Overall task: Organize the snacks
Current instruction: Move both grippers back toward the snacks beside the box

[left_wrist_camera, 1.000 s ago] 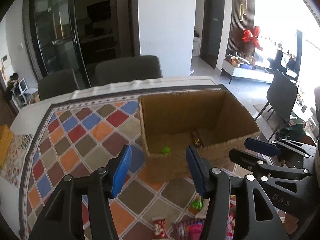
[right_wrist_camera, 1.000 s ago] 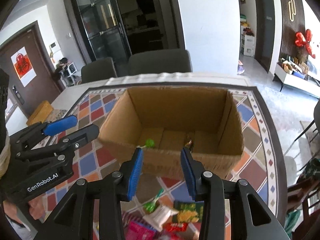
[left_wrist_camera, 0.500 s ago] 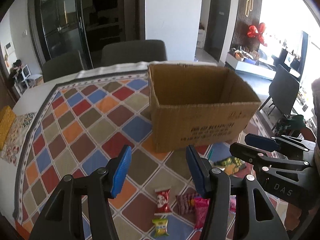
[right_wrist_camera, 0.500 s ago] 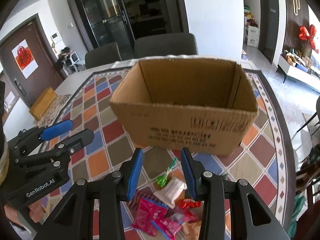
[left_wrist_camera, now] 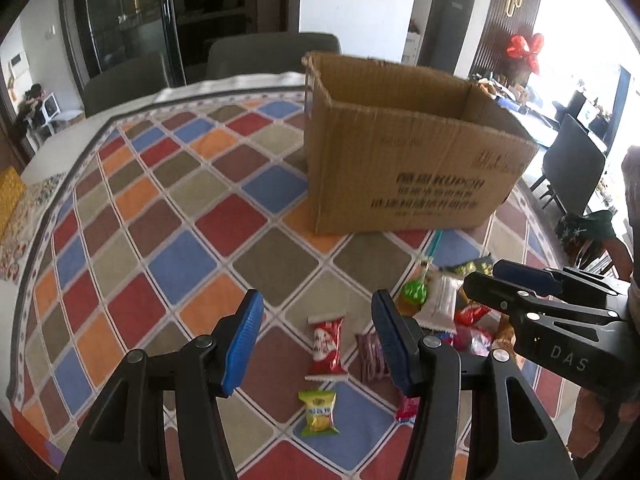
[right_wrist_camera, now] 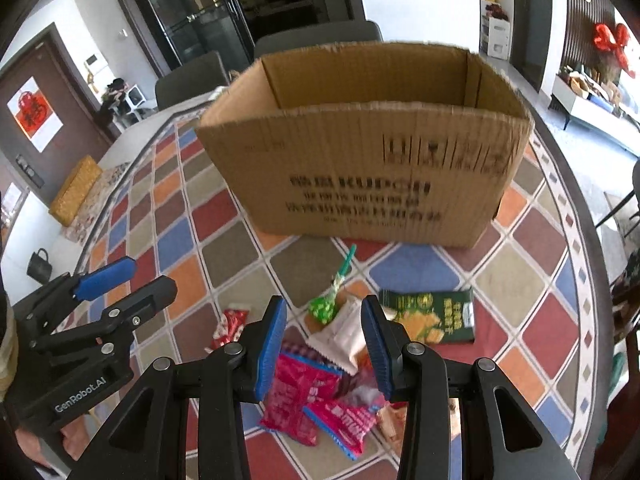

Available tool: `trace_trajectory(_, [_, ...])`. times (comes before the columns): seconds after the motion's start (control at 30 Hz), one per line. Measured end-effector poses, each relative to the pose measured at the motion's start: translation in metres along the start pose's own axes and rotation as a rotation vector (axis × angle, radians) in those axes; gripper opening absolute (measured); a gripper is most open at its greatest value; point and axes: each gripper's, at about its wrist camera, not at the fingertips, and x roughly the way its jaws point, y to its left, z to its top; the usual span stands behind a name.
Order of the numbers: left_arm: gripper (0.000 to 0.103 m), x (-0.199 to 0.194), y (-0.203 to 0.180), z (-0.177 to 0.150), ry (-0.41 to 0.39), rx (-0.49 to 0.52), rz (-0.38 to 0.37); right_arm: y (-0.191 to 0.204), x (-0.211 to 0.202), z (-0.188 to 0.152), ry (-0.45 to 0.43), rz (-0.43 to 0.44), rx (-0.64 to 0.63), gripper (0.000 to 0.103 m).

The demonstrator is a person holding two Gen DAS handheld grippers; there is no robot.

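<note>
An open cardboard box (left_wrist_camera: 404, 160) (right_wrist_camera: 368, 168) stands on the checkered tablecloth. Loose snacks lie in front of it: a red packet (left_wrist_camera: 326, 346), a small yellow-green packet (left_wrist_camera: 318, 412), a green lollipop (right_wrist_camera: 324, 308), a white packet (right_wrist_camera: 340, 332), a dark green packet (right_wrist_camera: 428, 316) and pink-red packets (right_wrist_camera: 308, 396). My left gripper (left_wrist_camera: 318, 338) is open and empty, low over the red packet. My right gripper (right_wrist_camera: 324, 344) is open and empty, low over the white packet and the snack pile.
The colourful checkered cloth (left_wrist_camera: 168, 216) covers the table. Dark chairs (left_wrist_camera: 272, 52) stand behind it. A yellow woven box (right_wrist_camera: 74, 192) lies at the far left edge. Another chair (left_wrist_camera: 572, 168) stands at the right.
Both grippers have dropped from above the box's rim and pulled back toward the snack pile in front of it. Both stay open and empty.
</note>
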Motion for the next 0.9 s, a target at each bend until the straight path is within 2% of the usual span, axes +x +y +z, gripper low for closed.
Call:
trace_trajectory(0.47, [0.055, 0.039, -0.001, -0.032, 0.114, -0.007, -0.006, -0.008, 0.038, -0.025, 0.094, -0.007, 0.045, 0.04])
trace_trajectory(0.83, [0.055, 0.063, 0.0, -0.037, 0.166, -0.007, -0.008, -0.012, 0.062, -0.024, 0.127, -0.019, 0.066, 0.04])
trace_trajectory(0.9, [0.052, 0.067, 0.001, -0.037, 0.173, -0.01, -0.013, -0.011, 0.066, -0.021, 0.129, -0.023, 0.066, 0.04])
